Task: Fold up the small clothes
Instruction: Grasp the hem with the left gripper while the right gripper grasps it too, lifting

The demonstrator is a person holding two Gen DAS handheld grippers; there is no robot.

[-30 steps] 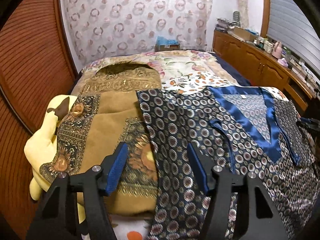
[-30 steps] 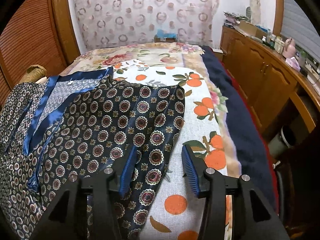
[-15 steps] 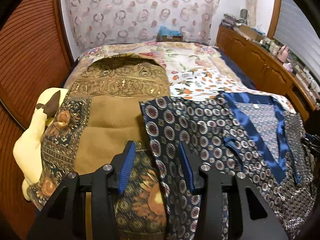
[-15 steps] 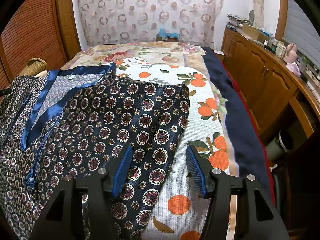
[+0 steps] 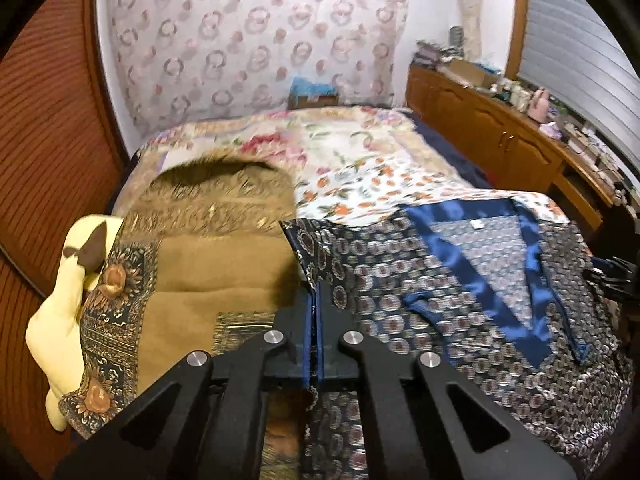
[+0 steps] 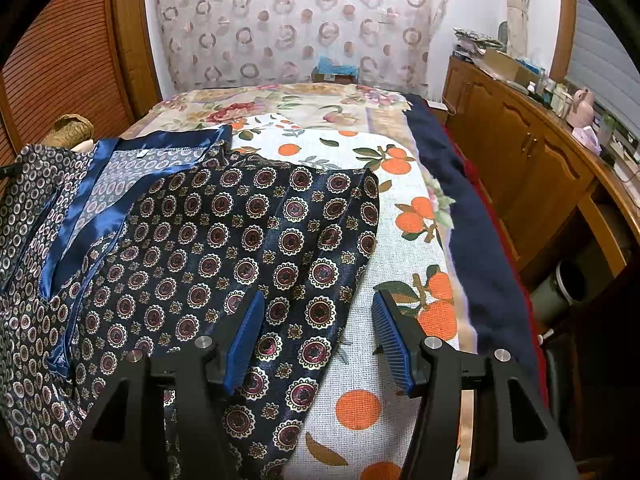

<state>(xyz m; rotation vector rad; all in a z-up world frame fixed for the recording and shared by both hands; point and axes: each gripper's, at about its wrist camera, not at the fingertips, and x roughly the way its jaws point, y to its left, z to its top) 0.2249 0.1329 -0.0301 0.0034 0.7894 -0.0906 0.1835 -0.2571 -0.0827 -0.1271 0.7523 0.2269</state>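
While the left gripper (image 5: 313, 300), its jaws having just been closing, is pinching the patterned shirt's (image 5: 420, 280) edge, seemingly lifting it slightly, the right gripper (image 6: 318, 312) is hovering half open, the shirt's hem lying beneath its left finger.

One garment (image 5: 460, 320) is seen: a navy satin top w/ a medallion print, trimmed in plain bright-blue satin (image 5: 476, 280) along a V neckline. It is spread flat, front up, on the orange-print sheet, neckline twd the far side. A small white label (image 5: 477, 224) is seen inside the back of the neck. A thin blue tie (image 6: 68, 320) is laid down the front. In the right wrist view the right-side panel (image 6: 256, 248) is laid smooth, its edge running diagonally to the near side. In the left wrist view the far-left corner (image 5: 308, 248) is lifted off the bed and pinched, the fabric there folded upward.
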